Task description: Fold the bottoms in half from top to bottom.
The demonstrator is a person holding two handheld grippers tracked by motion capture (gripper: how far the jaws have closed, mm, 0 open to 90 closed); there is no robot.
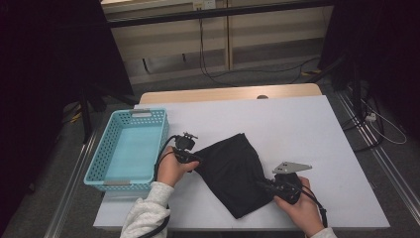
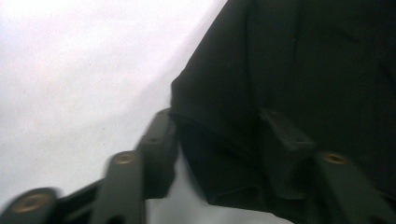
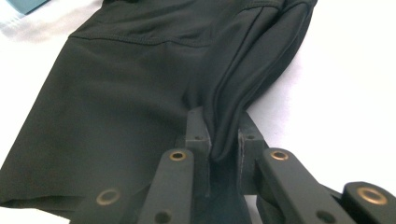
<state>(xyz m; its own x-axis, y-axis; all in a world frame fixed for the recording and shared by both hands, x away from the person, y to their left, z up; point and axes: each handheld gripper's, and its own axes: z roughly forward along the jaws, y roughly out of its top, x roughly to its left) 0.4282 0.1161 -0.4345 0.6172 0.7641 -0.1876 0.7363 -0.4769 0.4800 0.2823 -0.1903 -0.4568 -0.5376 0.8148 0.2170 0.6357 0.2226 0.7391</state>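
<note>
A black cloth (image 1: 233, 168) lies folded on the white table cover (image 1: 297, 129), in front of the person. My left gripper (image 1: 198, 159) is at the cloth's left corner. In the left gripper view its jaws (image 2: 217, 116) stand apart astride the cloth's edge (image 2: 303, 60), one fingertip (image 2: 159, 140) on the bare cover beside the hem and the other on the fabric, which is not pinched. My right gripper (image 1: 262, 184) is at the cloth's near right edge. In the right gripper view it (image 3: 219, 126) is shut on a thick fold of the cloth (image 3: 130, 79).
A light blue perforated basket (image 1: 141, 113) stands on the table's left side, close to the left hand. Bare wood shows along the table's far edge (image 1: 228, 93). Cables lie on the floor beyond and to the right.
</note>
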